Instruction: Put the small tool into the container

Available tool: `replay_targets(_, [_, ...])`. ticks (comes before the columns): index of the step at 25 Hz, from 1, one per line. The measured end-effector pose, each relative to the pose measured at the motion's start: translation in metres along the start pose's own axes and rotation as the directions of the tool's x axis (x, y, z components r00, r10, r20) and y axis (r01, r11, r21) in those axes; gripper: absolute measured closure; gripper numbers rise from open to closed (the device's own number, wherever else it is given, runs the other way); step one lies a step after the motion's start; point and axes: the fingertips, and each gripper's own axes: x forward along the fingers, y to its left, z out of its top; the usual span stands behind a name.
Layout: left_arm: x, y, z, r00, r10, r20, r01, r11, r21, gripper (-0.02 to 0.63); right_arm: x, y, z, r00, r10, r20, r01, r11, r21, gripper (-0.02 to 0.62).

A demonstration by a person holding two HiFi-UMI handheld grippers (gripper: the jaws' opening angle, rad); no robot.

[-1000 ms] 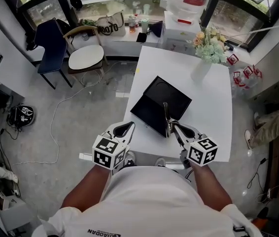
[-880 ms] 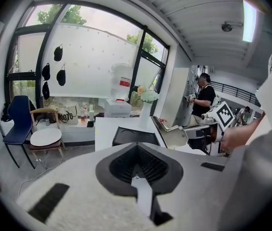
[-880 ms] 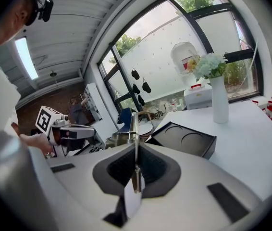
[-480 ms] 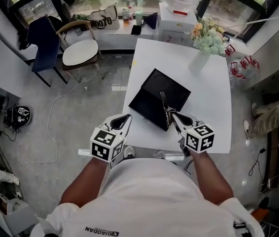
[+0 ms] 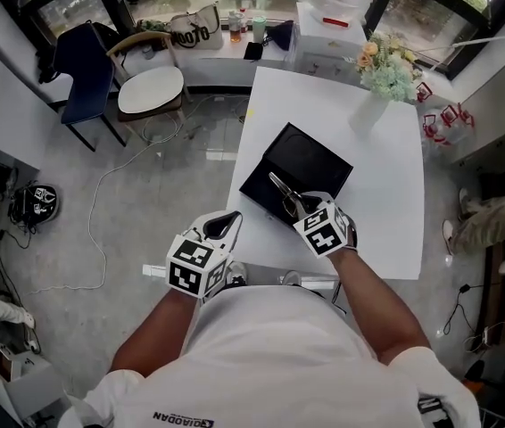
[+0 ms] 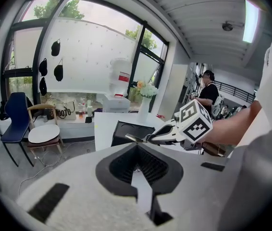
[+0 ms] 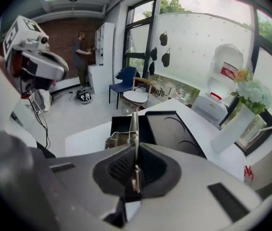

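Right tool [image 5: 297, 207] clenched on slim silver metal implement [image 5: 281, 190], open black box [image 5: 317, 154] just below, left tool [image 5: 231, 220] closed, empty.

Bare table [image 5: 386, 217] right of container [image 5: 313, 160]

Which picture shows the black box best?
The head view: from above, the open black rectangular box shows nearly whole. The right gripper view shows only its far part; the left gripper view, just one dark side.
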Motion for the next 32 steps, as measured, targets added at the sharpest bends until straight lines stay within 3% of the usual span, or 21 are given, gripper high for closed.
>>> replay_targets(11, [-0.018,0.010,-0.017,0.999,0.040,-0.004,-0.040,0.999,-0.036,0.597,0.068,-0.006,-0.013,0.991,-0.061,-0.120,0.039,0.984,-0.176,0.584])
replay_targets(20, [-0.034,0.025,-0.027,0.996,0.087,-0.003,-0.087,0.994,-0.068,0.597,0.091,-0.015,-0.020,0.977,-0.143,-0.156,0.097,0.957,-0.272,0.584])
replay_targets(26, [-0.036,0.031,-0.028,0.995,0.100,-0.002,-0.100,0.992,-0.074,0.597,0.102,-0.014,-0.024,0.966,-0.189,-0.176,0.134,0.949,-0.287,0.583])
replay_targets(32, [-0.036,0.035,-0.026,0.994,0.107,0.000,-0.107,0.991,-0.076,0.597,0.104,-0.009,-0.025,0.970,-0.176,-0.170,0.121,0.948,-0.293,0.575])
